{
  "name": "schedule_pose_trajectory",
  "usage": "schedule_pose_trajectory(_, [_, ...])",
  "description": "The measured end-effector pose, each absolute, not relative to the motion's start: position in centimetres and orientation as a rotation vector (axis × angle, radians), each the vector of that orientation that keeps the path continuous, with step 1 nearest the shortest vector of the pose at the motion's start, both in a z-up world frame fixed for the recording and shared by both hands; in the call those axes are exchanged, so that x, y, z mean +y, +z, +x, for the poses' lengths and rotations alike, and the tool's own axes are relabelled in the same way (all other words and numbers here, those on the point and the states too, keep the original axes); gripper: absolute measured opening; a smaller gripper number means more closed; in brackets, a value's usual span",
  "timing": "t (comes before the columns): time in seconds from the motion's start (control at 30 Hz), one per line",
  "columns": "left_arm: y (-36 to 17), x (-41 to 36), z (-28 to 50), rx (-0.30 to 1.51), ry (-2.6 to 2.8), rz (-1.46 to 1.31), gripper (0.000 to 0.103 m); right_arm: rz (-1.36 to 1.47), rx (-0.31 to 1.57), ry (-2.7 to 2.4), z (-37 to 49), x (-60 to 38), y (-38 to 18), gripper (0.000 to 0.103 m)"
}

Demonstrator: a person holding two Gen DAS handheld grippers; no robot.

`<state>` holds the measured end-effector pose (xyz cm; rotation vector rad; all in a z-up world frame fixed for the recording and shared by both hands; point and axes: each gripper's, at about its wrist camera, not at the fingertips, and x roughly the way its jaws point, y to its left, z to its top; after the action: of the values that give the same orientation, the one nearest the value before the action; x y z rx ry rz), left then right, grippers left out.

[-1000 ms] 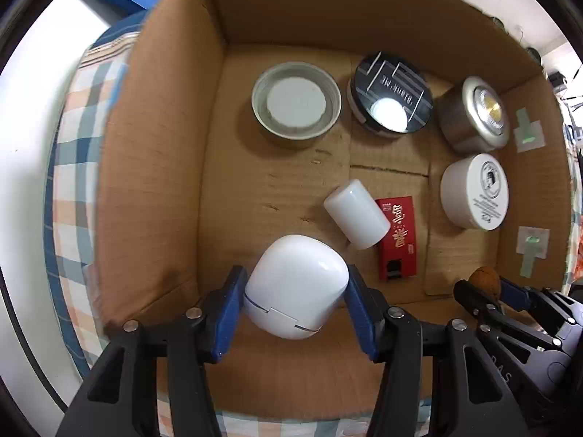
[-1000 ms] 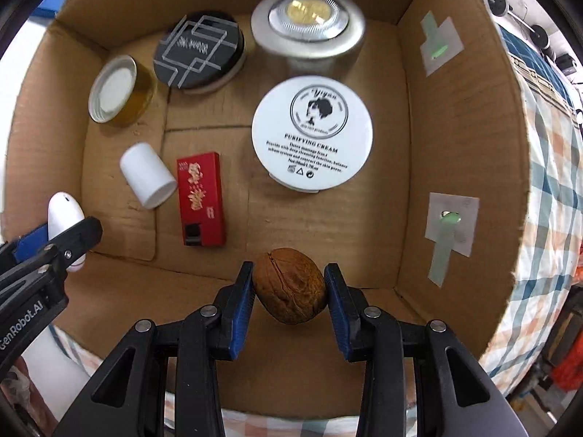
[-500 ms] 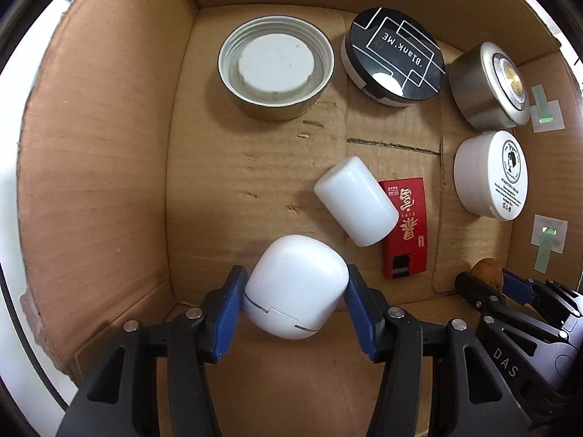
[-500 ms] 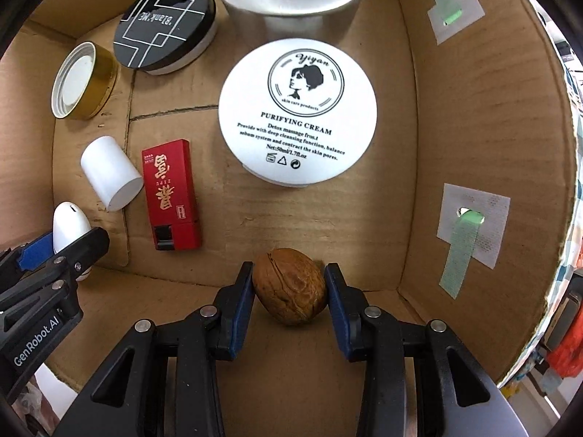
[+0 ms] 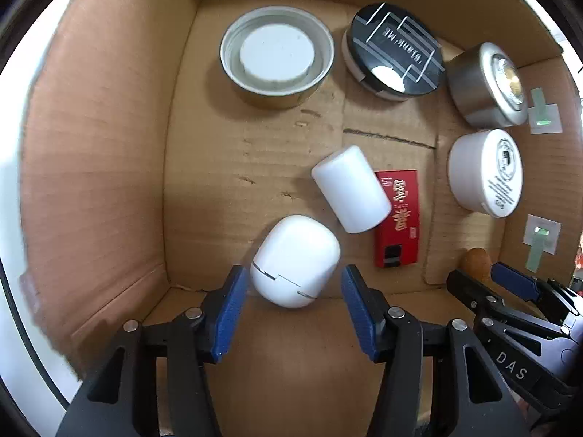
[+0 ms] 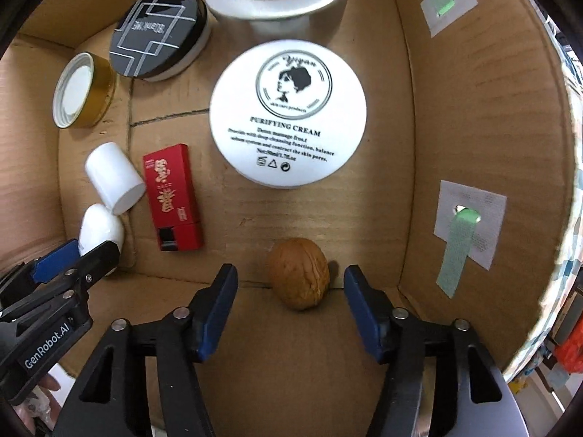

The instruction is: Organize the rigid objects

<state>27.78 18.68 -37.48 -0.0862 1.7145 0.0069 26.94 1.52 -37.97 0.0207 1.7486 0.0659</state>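
Looking straight down into the cardboard box (image 5: 91, 145), I have both claws low over its near edge. The left claw (image 5: 293, 267) is not gripping. The white case (image 5: 291, 251) sits tilted on the box floor between its pad tips, with a thin gap on each side (clearer on the right).

The right claw (image 6: 289, 268) has just been opening and now stands released. The walnut (image 6: 299, 273) lies on the floor between its pads, clear of both and close to the near wall.

Bare cardboard runs from the case across to the left wall, and from the walnut to the right wall with its two taped patches (image 6: 470, 225).

Just past the case a white cylinder (image 5: 351, 189) lies on its side, nearly touching it and overlapping the edge of a flat red packet (image 5: 399, 218). Beyond the walnut is open floor, then a white cream jar (image 6: 288, 116).

Along the far wall stand an upturned lid (image 5: 277, 54), a black-topped tin (image 5: 395, 58) and a silver tin (image 5: 473, 87). They are close together, and the silver tin is just behind the cream jar.

The left view looks into the upturned lid and its white liner, but the walnut there is half hidden behind the right claw's fingers. The right view shows the lid's gold side and the jar's "Purifying Cream" label, while the case peeks out behind the left claw's tips. Checked cloth (image 6: 568, 73) shows outside the right rim.
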Motion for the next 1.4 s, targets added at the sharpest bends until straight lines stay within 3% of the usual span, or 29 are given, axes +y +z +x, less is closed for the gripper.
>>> schedule_pose_trajectory(0.17, [-35.2,18.1,27.5,1.673,0.013,-0.069,0.052,-0.015,1.696,0.073,26.9,1.1,-35.7,0.071])
schedule_pose_trajectory(0.27, [-33.4,17.8,27.5,1.636,0.013,-0.076,0.063,-0.032,1.662,0.075,26.9,0.8,-33.8,0.074])
schedule_pose_trajectory(0.3, [-32.8,17.8,27.4,1.622,0.015,-0.077,0.064,-0.032,1.649,0.078,26.9,0.6,-33.2,0.079])
schedule_pose_trajectory(0.43, [-30.2,17.5,27.2,1.555,0.023,-0.077,0.090,-0.049,1.594,0.081,26.9,-0.2,-30.6,0.083])
schedule_pose_trajectory(0.5, [-29.3,17.5,27.0,1.534,0.032,-0.074,0.091,-0.056,1.573,0.080,26.8,-0.6,-29.7,0.086])
schedule_pose_trajectory(0.57, [-28.1,17.5,26.9,1.506,0.045,-0.069,0.093,-0.054,1.545,0.078,26.3,-0.2,-28.0,0.097])
schedule_pose_trajectory(0.63, [-26.6,17.9,26.9,1.479,0.051,-0.072,0.103,-0.057,1.523,0.076,25.8,-0.4,-26.9,0.102])
schedule_pose_trajectory(0.83, [-21.4,17.1,24.5,1.396,0.037,-0.088,0.103,-0.015,1.452,0.093,23.5,-1.2,-23.4,0.103])
schedule_pose_trajectory(1.4, [-6.0,13.8,15.9,1.092,0.071,-0.020,0.103,0.016,1.134,0.142,12.9,-4.8,-6.5,0.103])
